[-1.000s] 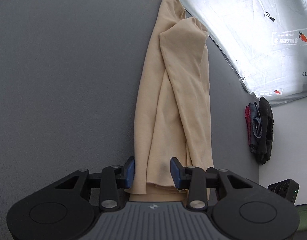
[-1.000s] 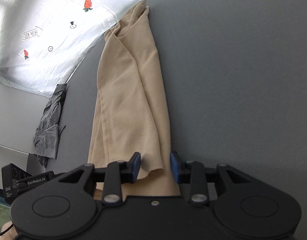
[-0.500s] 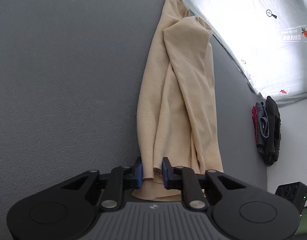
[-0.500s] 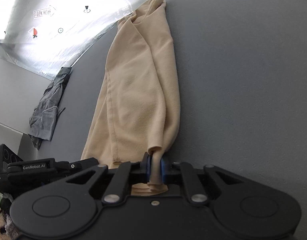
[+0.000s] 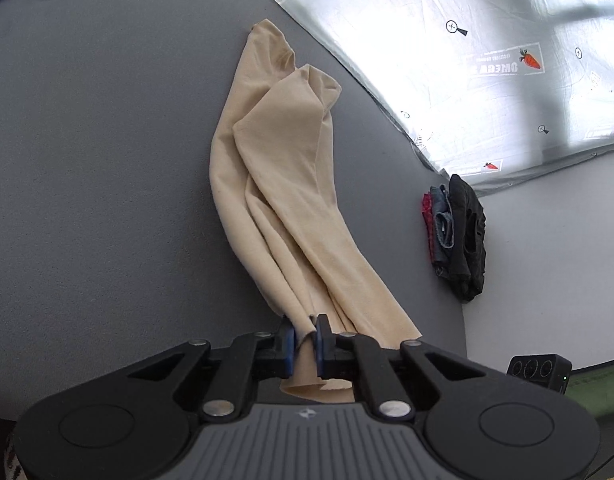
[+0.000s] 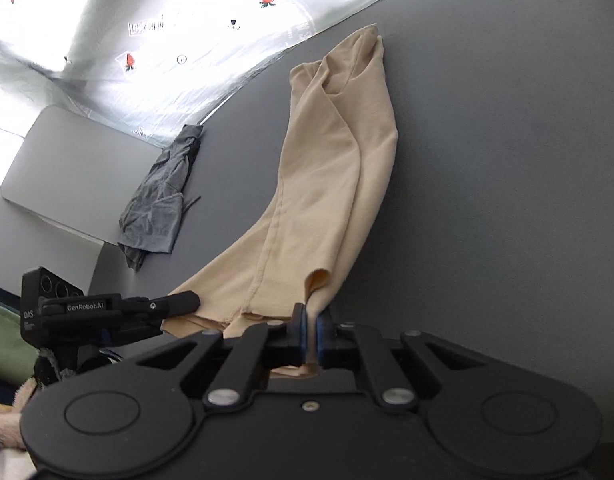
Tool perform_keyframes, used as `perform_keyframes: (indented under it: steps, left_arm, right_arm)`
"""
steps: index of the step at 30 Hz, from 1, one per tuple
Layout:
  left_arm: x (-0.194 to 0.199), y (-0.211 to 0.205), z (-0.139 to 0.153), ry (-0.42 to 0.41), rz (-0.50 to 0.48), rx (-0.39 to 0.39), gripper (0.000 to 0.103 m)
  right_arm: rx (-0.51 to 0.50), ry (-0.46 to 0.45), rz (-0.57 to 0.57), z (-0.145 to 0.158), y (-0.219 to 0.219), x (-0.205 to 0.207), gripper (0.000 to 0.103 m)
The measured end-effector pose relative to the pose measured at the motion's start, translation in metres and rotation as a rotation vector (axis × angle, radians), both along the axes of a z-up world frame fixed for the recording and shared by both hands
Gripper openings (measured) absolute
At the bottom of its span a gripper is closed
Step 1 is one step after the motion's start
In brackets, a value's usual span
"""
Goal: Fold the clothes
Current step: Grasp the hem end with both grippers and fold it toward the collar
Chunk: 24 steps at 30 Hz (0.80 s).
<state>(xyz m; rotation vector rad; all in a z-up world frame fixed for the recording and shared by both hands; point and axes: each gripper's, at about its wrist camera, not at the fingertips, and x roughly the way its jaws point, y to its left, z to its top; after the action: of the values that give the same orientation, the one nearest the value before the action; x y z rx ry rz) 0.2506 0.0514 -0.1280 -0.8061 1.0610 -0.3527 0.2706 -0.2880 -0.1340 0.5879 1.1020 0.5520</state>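
My left claw (image 5: 305, 338) and right claw (image 6: 311, 330) each pinch the beige garment's (image 5: 283, 184) near hem; bare grey bench (image 5: 87, 160) lies beside it.

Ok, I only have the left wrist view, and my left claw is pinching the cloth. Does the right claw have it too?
Observer: Yes. The right claw is shut on a fold at the near edge of the cloth.
Operator: Anything beside it on that side?
Observer: A grey garment lies crumpled left of the cloth, apart from it, at the table's edge.
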Motion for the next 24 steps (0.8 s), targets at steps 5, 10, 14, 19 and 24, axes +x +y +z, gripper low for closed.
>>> perform_keyframes:
  steps: [5,10,14,19,24]
  left_arm:
    - [0.018,0.001,0.013,-0.032,0.044,0.015,0.01]
    - [0.049,0.006,0.028,-0.096,0.099,0.005,0.01]
    - [0.083,0.011,0.037,-0.128,0.149,-0.015,0.01]
    - [0.14,0.015,0.042,-0.162,0.155,-0.022,0.01]
    - [0.204,0.021,0.041,-0.192,0.164,-0.02,0.009]
  right_arm:
    - [0.109,0.027,-0.092,0.008,-0.014,0.019,0.005]
    - [0.122,-0.048,-0.114,0.023,-0.001,0.047,0.005]
    - [0.161,-0.09,-0.154,0.028,0.005,0.078,0.005]
    - [0.194,-0.12,-0.19,0.029,0.008,0.131,0.005]
    - [0.209,-0.122,-0.228,0.025,0.016,0.2,0.005]
